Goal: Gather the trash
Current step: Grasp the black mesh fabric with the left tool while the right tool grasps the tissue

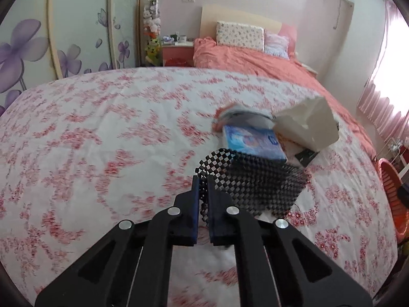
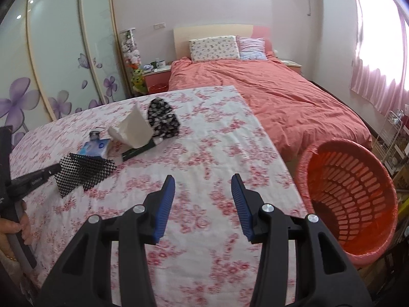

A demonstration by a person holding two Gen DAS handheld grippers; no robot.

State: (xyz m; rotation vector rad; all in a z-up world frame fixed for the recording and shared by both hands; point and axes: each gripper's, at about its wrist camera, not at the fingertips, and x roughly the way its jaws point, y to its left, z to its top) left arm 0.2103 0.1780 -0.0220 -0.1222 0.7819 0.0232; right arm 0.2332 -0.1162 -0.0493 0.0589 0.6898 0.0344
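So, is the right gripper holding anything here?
No, the right gripper stands open over the floral tablecloth with nothing between its blue pads.

**No legible text in either view**

The flat blue printed packet [image 1: 251, 142] on the flower-patterned worktop [image 1: 102, 153] carries a white logo patch and printing, all too blurred to read. Just beside that packet, the left gripper's [image 2: 55, 170] black arm bears a short white word, too small to make out. Nothing else shows lettering.
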